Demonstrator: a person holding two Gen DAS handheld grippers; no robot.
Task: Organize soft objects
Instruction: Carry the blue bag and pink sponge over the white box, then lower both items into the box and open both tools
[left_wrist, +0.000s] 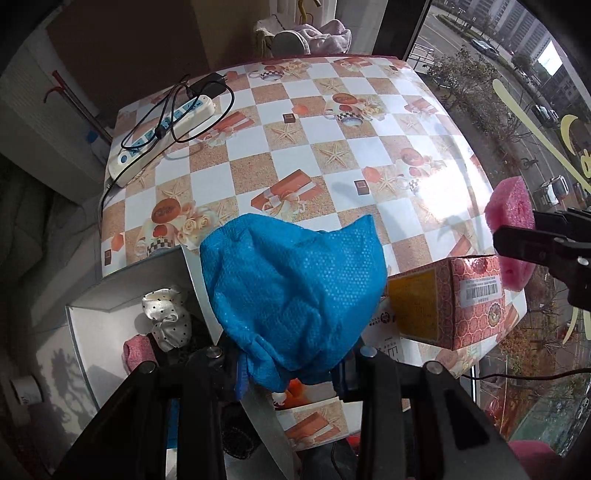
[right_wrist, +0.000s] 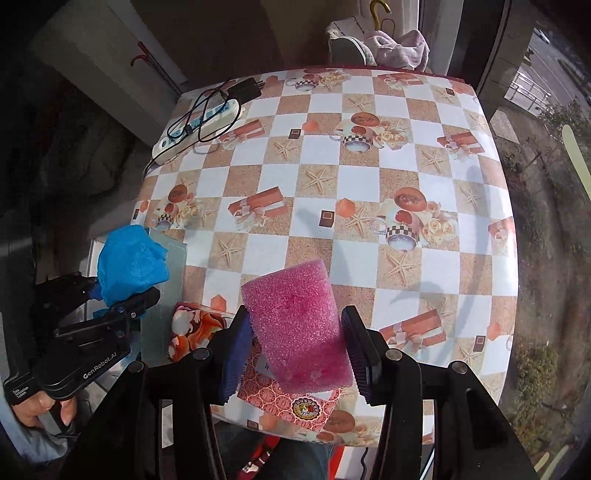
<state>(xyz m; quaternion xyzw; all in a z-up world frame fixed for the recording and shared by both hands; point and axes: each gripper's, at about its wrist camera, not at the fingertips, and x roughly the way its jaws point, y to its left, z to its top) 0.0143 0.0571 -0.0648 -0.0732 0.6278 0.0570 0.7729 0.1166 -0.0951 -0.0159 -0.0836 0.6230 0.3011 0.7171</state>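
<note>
The left gripper (left_wrist: 291, 363) pinches a blue cloth (left_wrist: 295, 295), which bunches up between and above its fingers, over the wall of a white box (left_wrist: 110, 295) at the desk's (left_wrist: 332, 155) near left edge. Inside the box lie a dotted white fabric (left_wrist: 166, 314) and a pink piece (left_wrist: 138, 352). The right gripper (right_wrist: 295, 354) clamps a pink sponge (right_wrist: 299, 325) between its pads, raised above a patterned carton (right_wrist: 280, 398) at the near edge. Far off on the left of the desk lies a power strip (right_wrist: 199, 125) with a black cable (right_wrist: 207, 110).
</note>
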